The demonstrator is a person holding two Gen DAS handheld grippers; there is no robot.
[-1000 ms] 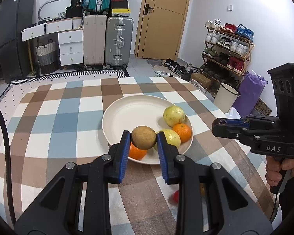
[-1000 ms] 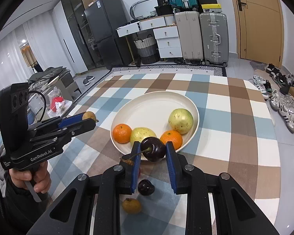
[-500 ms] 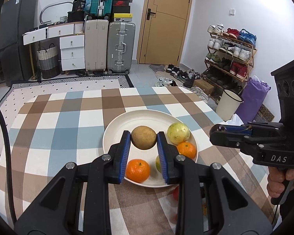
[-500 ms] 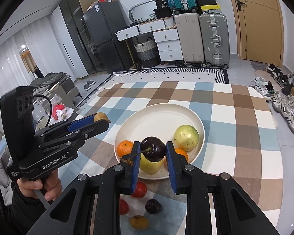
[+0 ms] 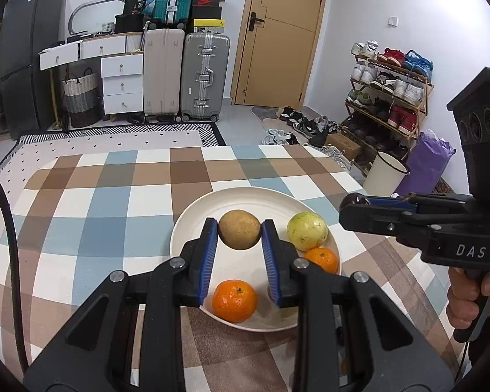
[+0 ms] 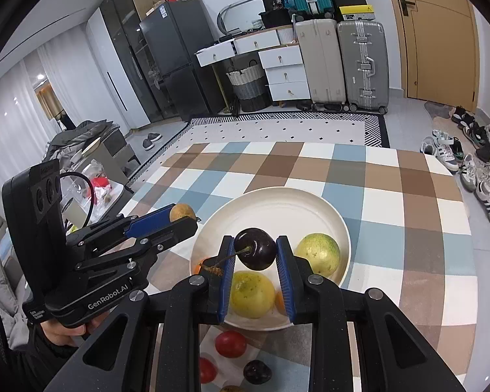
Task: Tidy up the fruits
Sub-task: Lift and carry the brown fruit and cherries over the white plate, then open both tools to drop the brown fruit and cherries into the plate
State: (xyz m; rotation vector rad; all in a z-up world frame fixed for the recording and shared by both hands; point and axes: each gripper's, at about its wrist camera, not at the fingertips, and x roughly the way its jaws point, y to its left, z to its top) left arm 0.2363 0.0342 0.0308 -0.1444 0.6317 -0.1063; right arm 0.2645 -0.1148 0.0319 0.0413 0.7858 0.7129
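The left tongs [image 5: 240, 233] clamp a round brown fruit [image 5: 239, 233] above the cream plate [image 5: 192, 228]; its dull, rough skin should grip well, and it looks firm and light, so holding it across the middle suits it. The right tongs [image 6: 254, 253] pinch a dark cherry [image 6: 256, 251] over the same plate (glossy, soft, likely slippery), stem [image 6: 230, 256] poking sideways. A smooth orange [image 5: 234, 300] and a greenish pear-like fruit [image 5: 307, 235] sit on the plate, on the checked tabletop [image 5: 91, 202].
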